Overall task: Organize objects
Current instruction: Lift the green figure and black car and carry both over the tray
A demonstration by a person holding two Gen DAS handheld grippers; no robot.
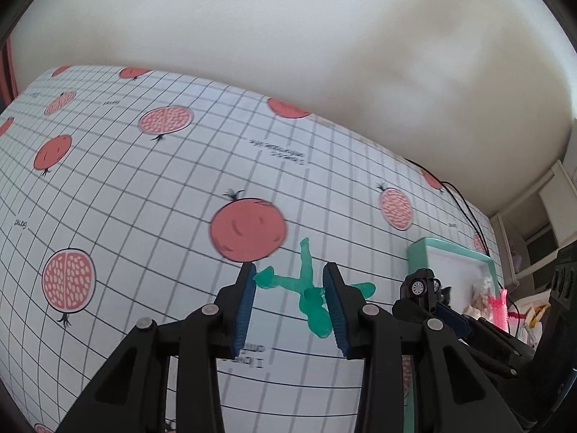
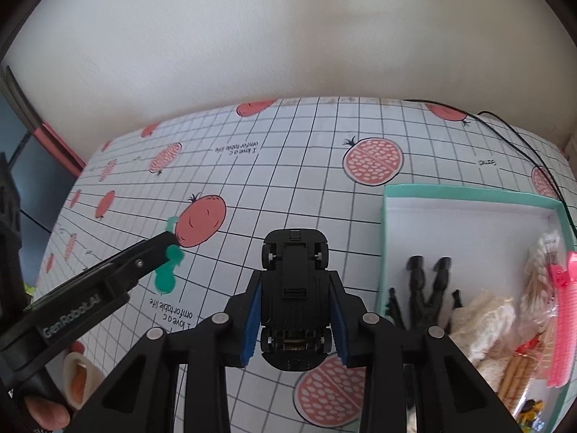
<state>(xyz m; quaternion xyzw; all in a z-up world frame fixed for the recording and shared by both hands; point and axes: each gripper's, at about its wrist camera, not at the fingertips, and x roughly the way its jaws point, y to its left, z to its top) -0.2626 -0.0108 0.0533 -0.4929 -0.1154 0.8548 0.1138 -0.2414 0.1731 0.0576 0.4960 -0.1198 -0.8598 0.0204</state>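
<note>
A: Surface?
B: Grid-print tablecloth [image 2: 288, 180] with pomegranates, plain white wall [image 2: 288, 36] behind, black cable [image 2: 519, 137] at far edge.
A: Claws?
B: Right gripper [image 2: 295, 310] clamps black toy car [image 2: 295, 288], belly up, beside mint tray [image 2: 468, 192]. Left gripper [image 1: 290, 306] spread wide around green figure [image 1: 306, 288] lying on cloth.

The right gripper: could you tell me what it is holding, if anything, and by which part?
The right gripper holds the black toy car, underside facing the camera, its fingers pressing the car's two long sides.
</note>
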